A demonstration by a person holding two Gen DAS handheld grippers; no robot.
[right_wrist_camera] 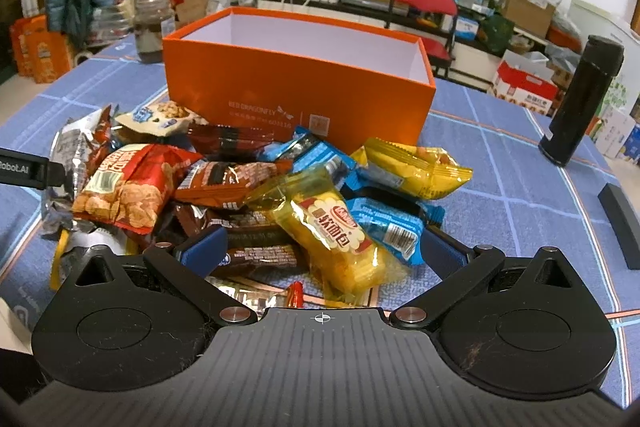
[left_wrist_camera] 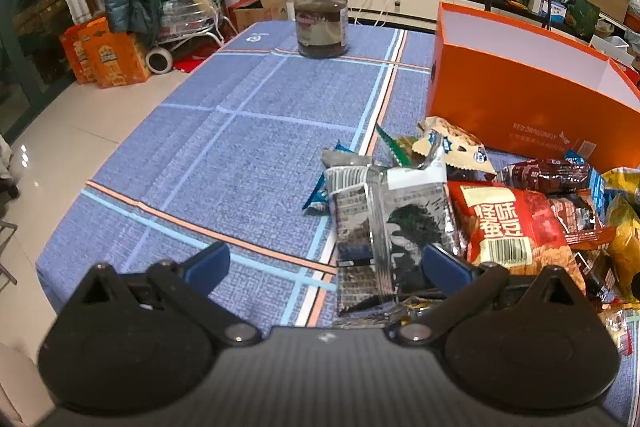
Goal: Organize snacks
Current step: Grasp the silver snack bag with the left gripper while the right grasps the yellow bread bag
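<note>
Snack pile (right_wrist_camera: 256, 187) heaped on the blue plaid counter (left_wrist_camera: 224, 147), pressed against the front wall of one orange box (right_wrist_camera: 298, 95). Box open-topped, inside white, long axis running left-right in the right wrist view. Packets lying at mixed angles, overlapping; no exact total countable.

Yellow bread packet (right_wrist_camera: 340, 239): long axis diagonal, far end up-left, near end toward right gripper (right_wrist_camera: 322, 249). Fingers spread wide, straddling that packet, gripping nothing.

Left gripper (left_wrist_camera: 326, 263): fingers wide apart, holding nothing; right pad overlapping the silver dinosaur-print packet (left_wrist_camera: 394, 239), contact not clear. That packet's long axis runs toward and away from the camera. Red packet (left_wrist_camera: 506, 223) just right of it.

One glass jar (left_wrist_camera: 321, 15), upright, far end of counter.

Right wrist view only: one black flask (right_wrist_camera: 580, 103), upright at right, and a dark bar (right_wrist_camera: 622, 223) near counter edge. Left wrist view only: the bare left half of the counter.
</note>
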